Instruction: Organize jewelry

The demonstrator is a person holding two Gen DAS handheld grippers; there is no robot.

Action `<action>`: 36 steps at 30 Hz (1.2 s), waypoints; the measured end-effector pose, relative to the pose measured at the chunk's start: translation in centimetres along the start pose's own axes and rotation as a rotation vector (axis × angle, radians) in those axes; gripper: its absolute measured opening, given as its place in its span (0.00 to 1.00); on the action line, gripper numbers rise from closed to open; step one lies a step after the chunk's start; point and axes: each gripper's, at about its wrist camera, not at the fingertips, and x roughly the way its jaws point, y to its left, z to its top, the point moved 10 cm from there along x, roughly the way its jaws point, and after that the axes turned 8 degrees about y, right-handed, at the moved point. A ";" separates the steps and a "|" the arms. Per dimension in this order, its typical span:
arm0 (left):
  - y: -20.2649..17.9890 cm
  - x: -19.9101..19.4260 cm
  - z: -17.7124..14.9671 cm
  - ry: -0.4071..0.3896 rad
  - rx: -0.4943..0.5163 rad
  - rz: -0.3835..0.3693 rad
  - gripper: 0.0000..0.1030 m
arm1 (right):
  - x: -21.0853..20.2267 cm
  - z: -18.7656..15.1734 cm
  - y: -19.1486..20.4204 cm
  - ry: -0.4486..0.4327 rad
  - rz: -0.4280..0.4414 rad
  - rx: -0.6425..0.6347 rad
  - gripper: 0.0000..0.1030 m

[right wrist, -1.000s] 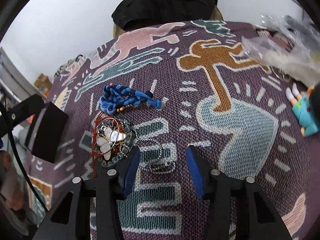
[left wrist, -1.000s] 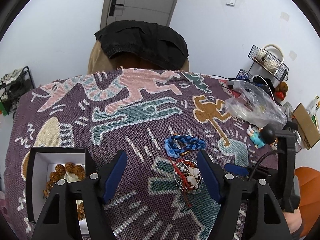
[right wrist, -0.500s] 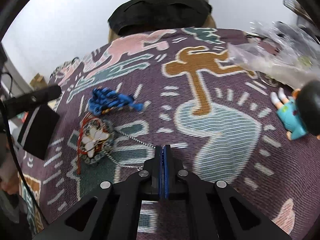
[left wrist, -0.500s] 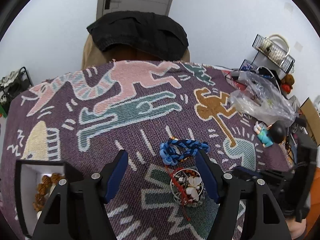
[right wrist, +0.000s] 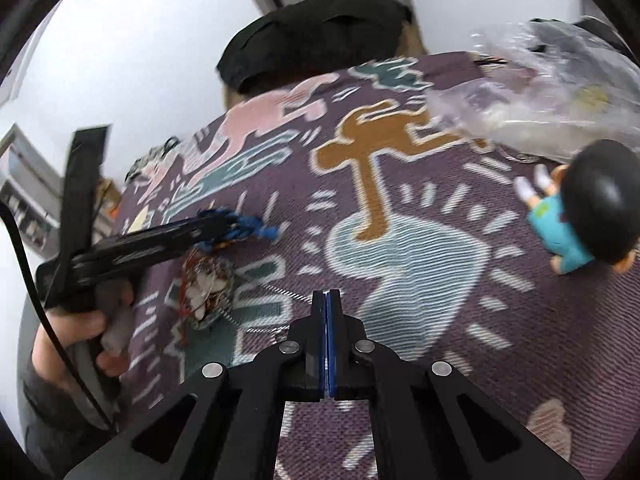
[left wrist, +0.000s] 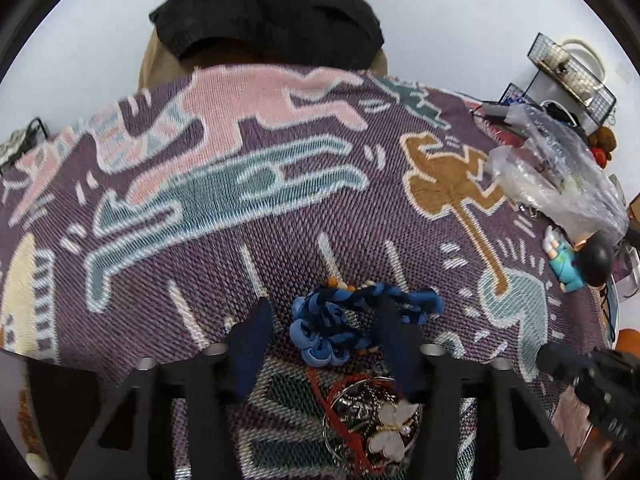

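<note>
**Left gripper spread over blue bracelet, right gripper pinched on a chain**

In the left wrist view, low and centre: left gripper [left wrist: 326, 332] spread wide, fingers [left wrist: 250, 338] either side of a blue braided bracelet [left wrist: 352, 320] lying on the patterned cloth of the tabletop [left wrist: 240, 220]; right finger overlapping the bracelet's right part, contact impossible to confirm. Just below the bracelet, at the bottom centre: a tangled jewelry pile [left wrist: 376, 420] with a white butterfly pendant [left wrist: 394, 426] and red cord. At the lower left edge: a dark box [left wrist: 60, 396], contents hard to make out. Toward the right edge: a crumpled clear plastic bag [left wrist: 560, 176], and below it a small doll [left wrist: 580, 260] with black hair and teal clothes.

In the right wrist view, at far left: a hand [right wrist: 80, 340] holding the left gripper [right wrist: 224, 224], tips down at the blue braided bracelet [right wrist: 256, 232]. Just below: the jewelry pile [right wrist: 206, 280], blurred. From the pile toward the centre: a thin silver chain [right wrist: 280, 290] stretched across the cloth up to the right gripper [right wrist: 327, 300]. Bottom centre: right gripper pressed together, blue pads meeting, apparently pinching the chain's end. At right: the doll [right wrist: 580, 216] lying on the tabletop [right wrist: 400, 248], the plastic bag [right wrist: 540, 92] above it in the upper right.
</note>
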 end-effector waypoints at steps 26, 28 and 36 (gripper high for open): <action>2.1 -11.9 -1.1 -0.238 -0.029 -0.083 0.16 | 4.4 -1.2 5.6 0.110 -0.174 -0.399 0.11; 2.6 -12.6 -1.3 -0.251 -0.041 -0.085 0.16 | 4.6 -1.5 6.1 0.106 -0.216 -0.444 0.07; 4.3 -14.8 -2.5 -0.289 -0.070 -0.088 0.16 | 4.2 -2.5 7.0 0.101 -0.256 -0.496 0.06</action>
